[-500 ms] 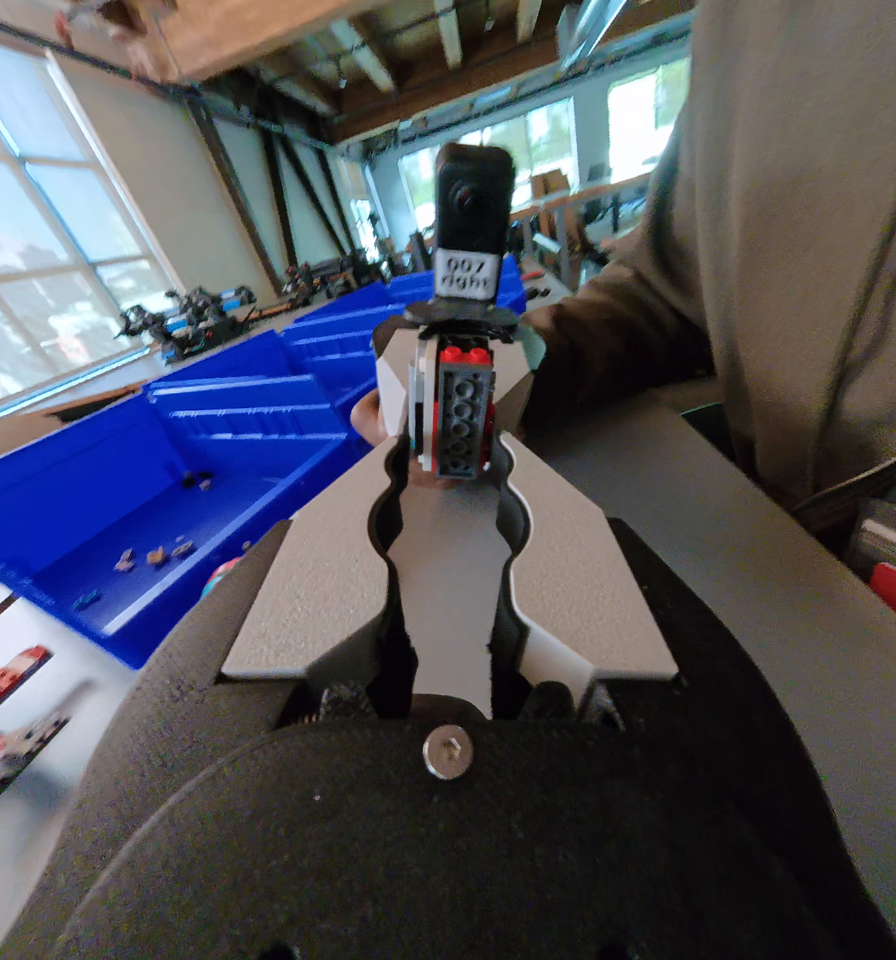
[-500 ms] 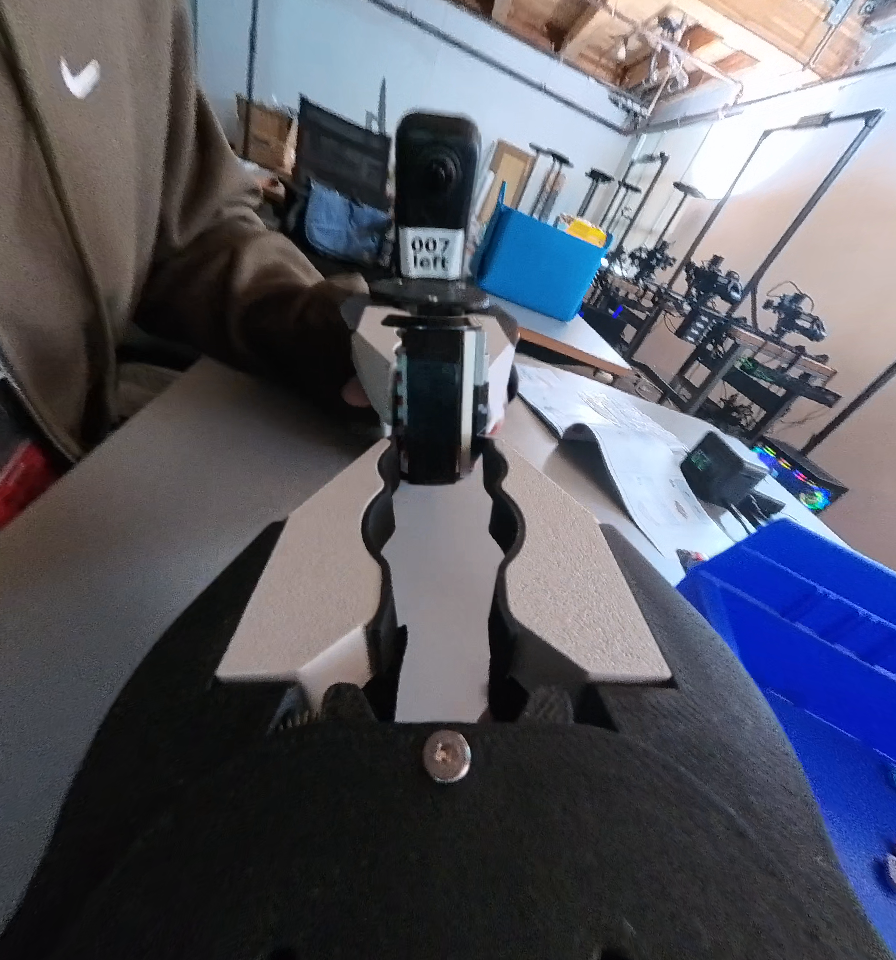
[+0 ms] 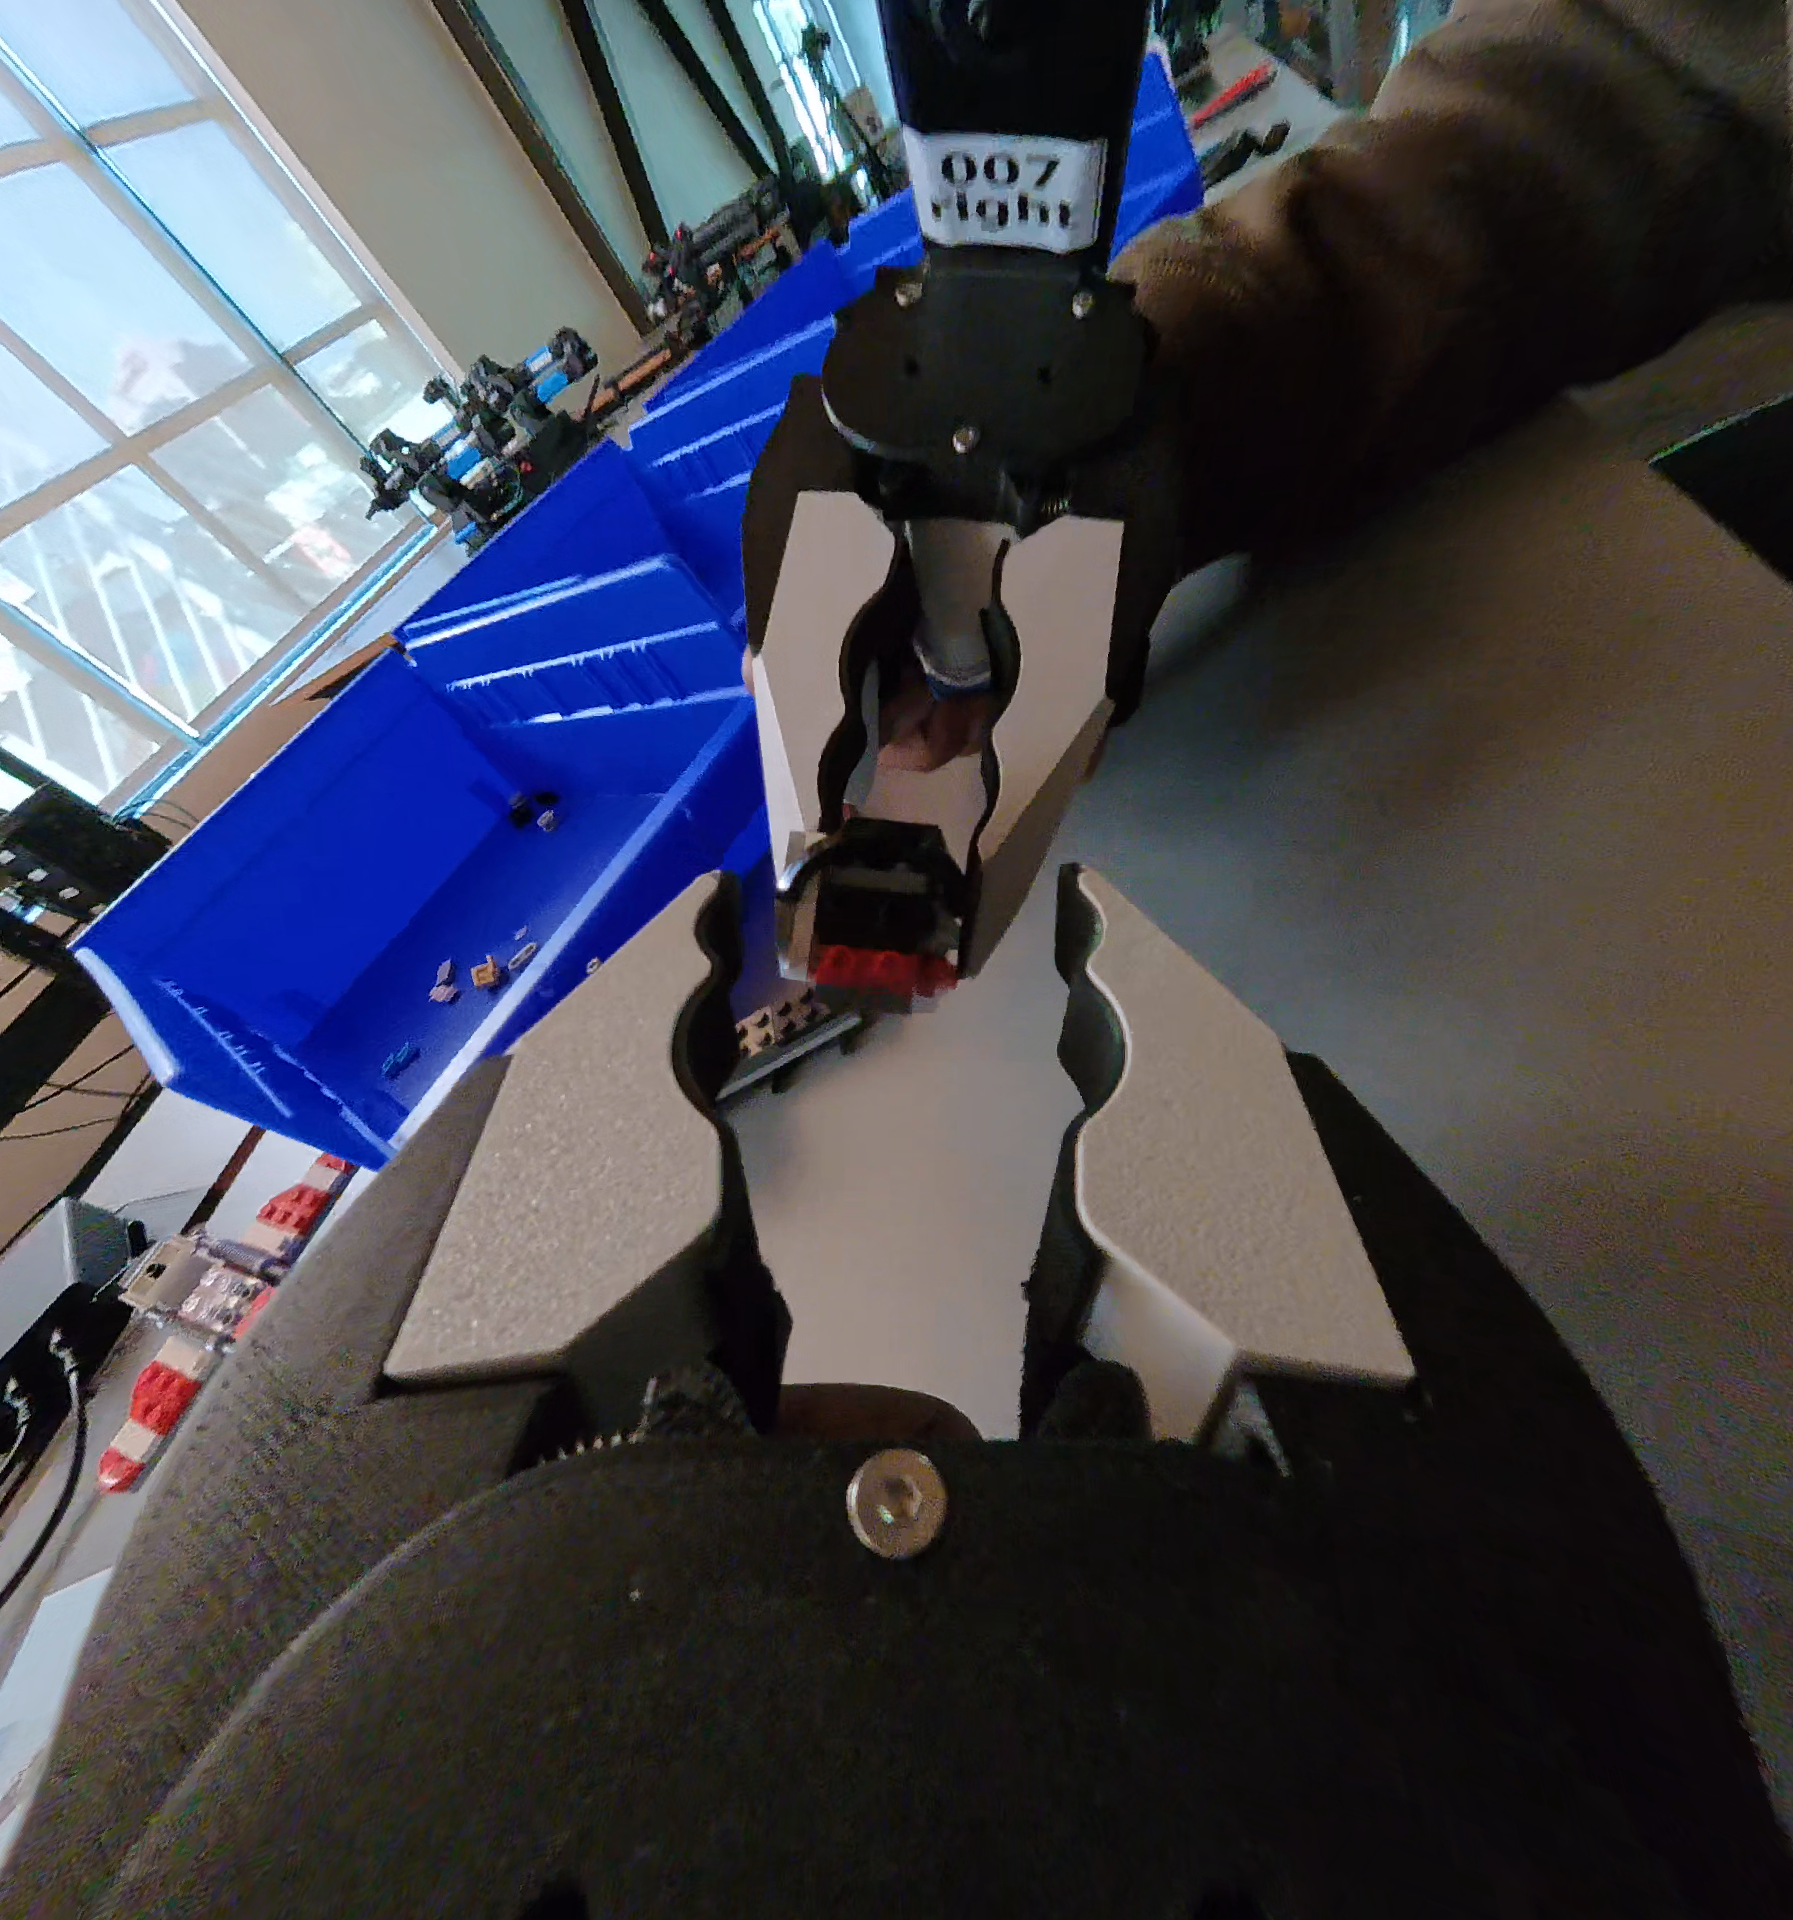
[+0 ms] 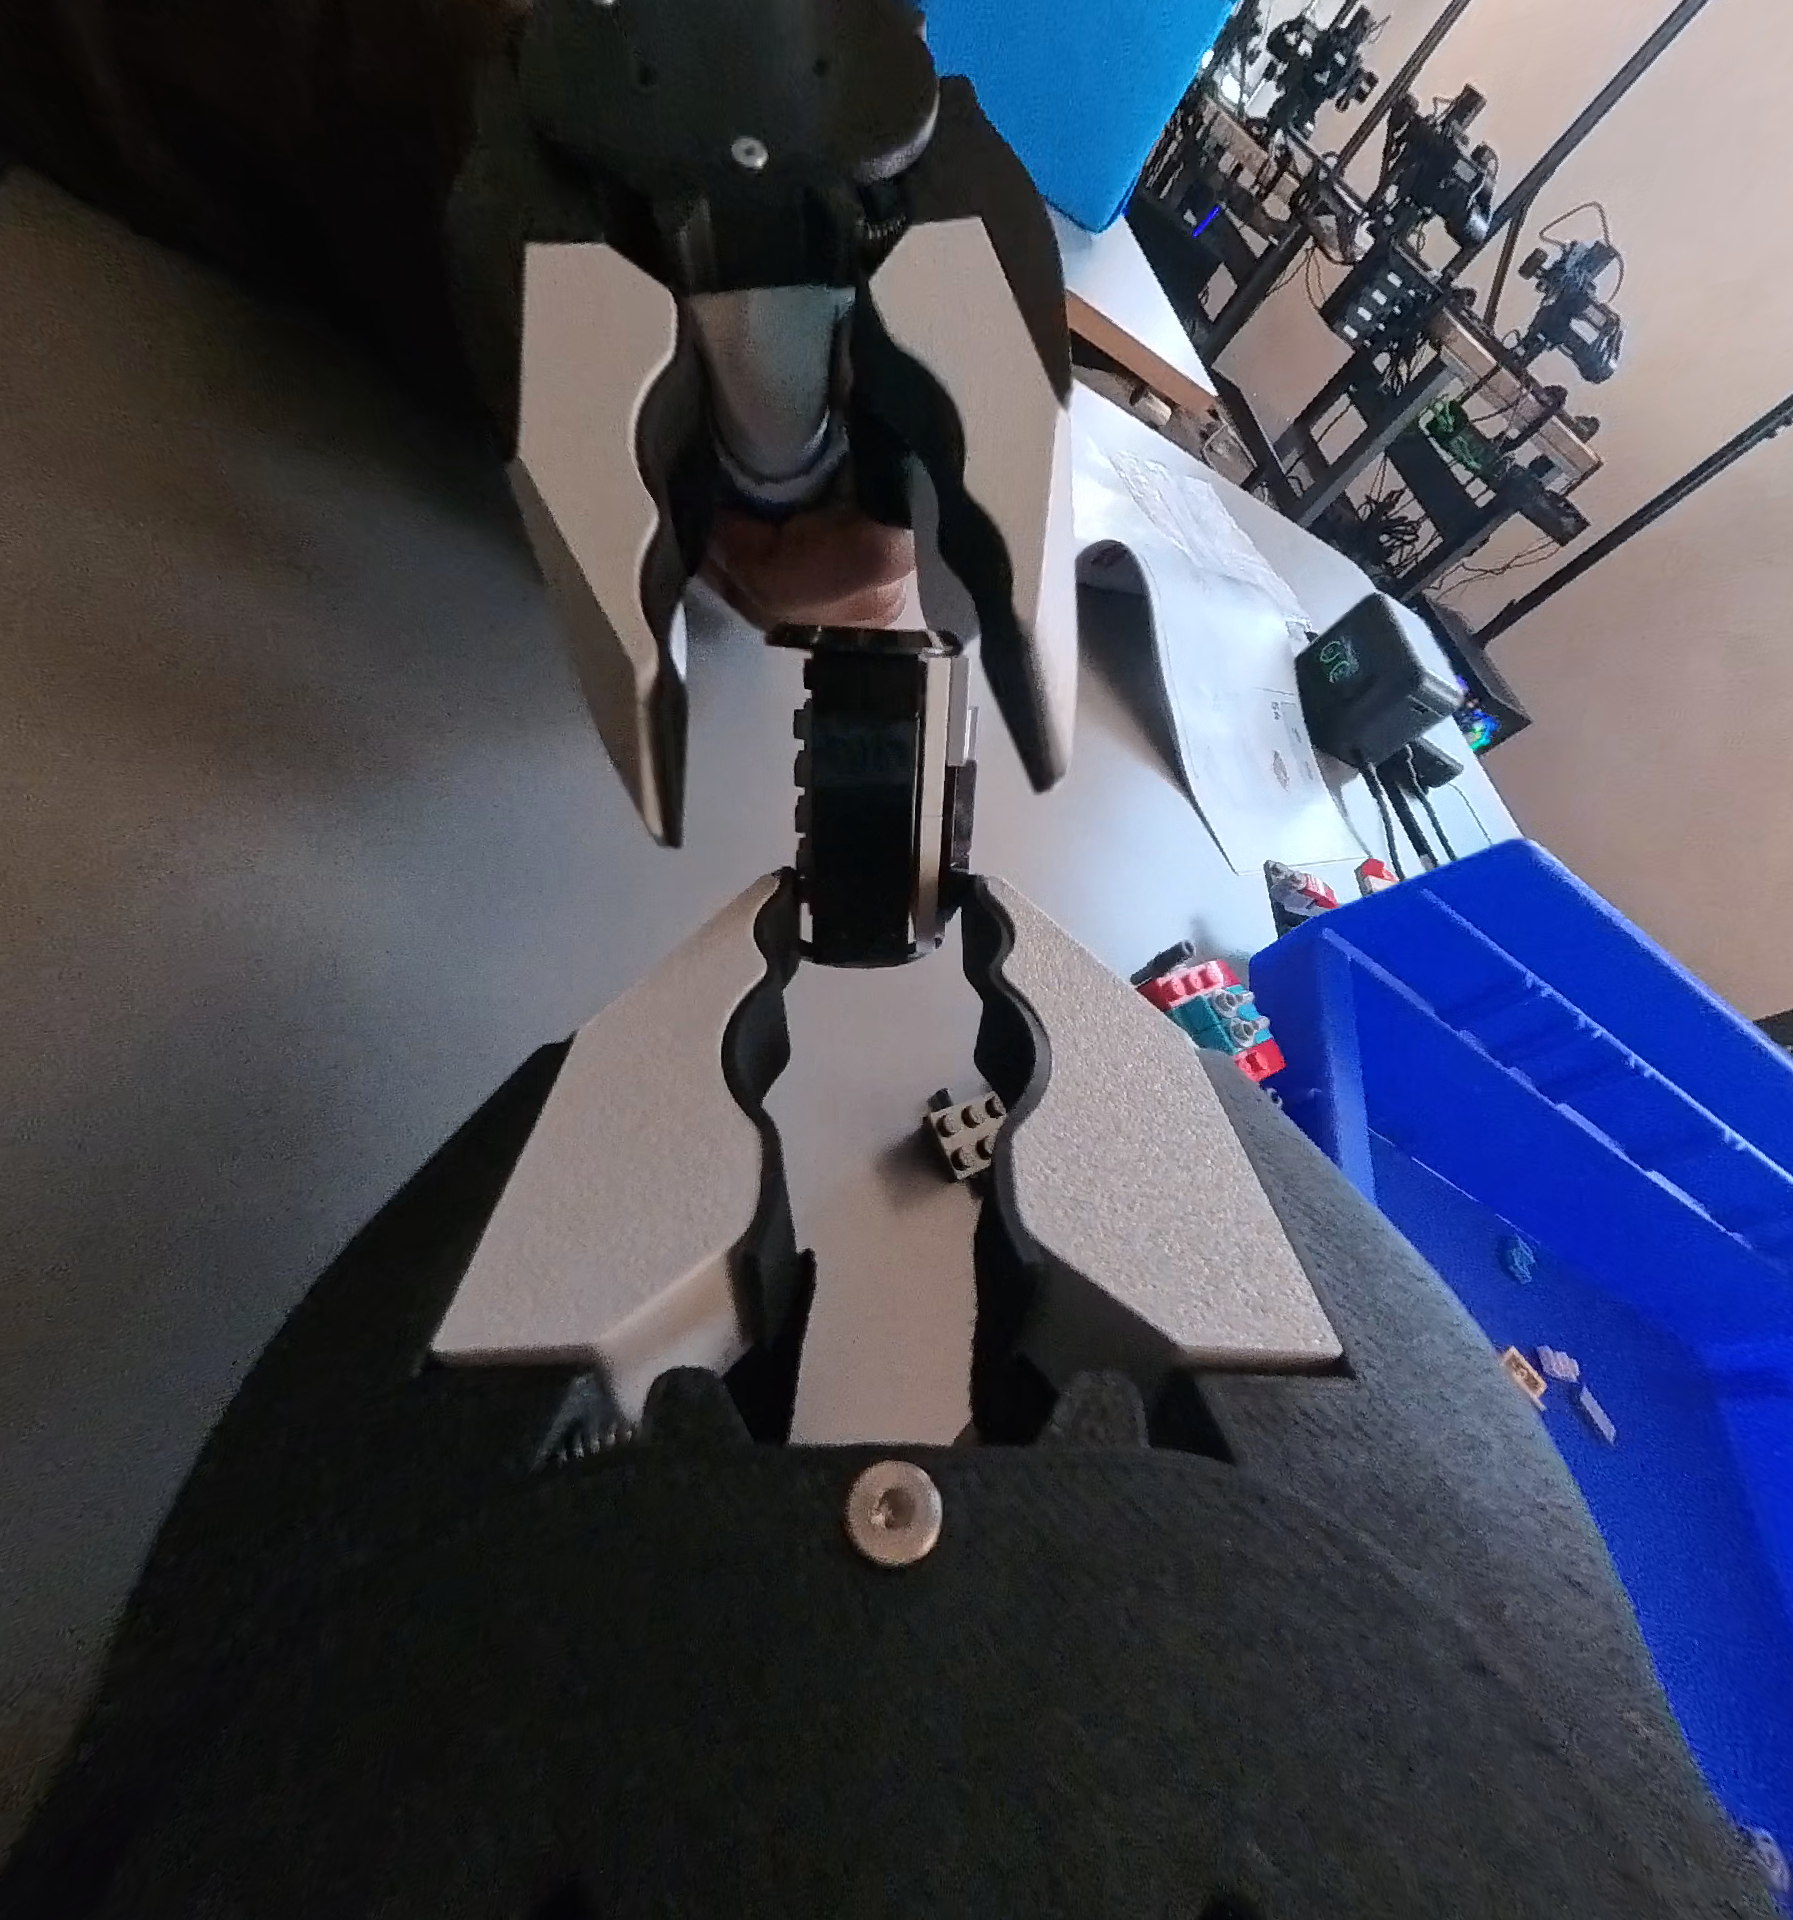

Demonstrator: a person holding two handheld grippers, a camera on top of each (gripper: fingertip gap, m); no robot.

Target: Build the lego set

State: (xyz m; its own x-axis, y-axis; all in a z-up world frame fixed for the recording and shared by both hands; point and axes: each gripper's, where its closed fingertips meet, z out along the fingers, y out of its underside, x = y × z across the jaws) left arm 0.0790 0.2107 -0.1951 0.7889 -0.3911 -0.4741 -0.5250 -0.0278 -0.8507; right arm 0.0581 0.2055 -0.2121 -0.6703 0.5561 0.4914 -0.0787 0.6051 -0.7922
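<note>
My right gripper [image 4: 876,896] is shut on a brick assembly [image 4: 861,800] of black, grey and red parts, its pads pressed on both sides of one end. The left wrist view shows the same assembly [image 3: 876,920] in the right gripper's fingertips, low over the grey table [image 3: 1391,831]. My left gripper [image 3: 892,899] is open and empty. Its fingers [image 4: 653,717] stand wide on either side of the assembly without touching it. A small grey studded plate [image 4: 965,1132] lies on the table under the grippers, and also shows in the left wrist view [image 3: 778,1039].
A blue bin [image 3: 372,894] with a few small loose parts stands beside the work spot and also shows in the right wrist view [image 4: 1557,1164]. Red, teal and white brick builds [image 4: 1219,1013] lie near it. A booklet [image 4: 1214,644] and a black adapter [image 4: 1370,675] lie farther off. A person's sleeve [image 3: 1443,260] is behind. My left and right fingertips are right by each other. The small grey studded plate [image 4: 965,1132] lies around 6 cm away from my right fingertips.
My left gripper has opened and let go of the brick assembly. My right gripper still grips it. Both grippers have tipped down towards the table.
</note>
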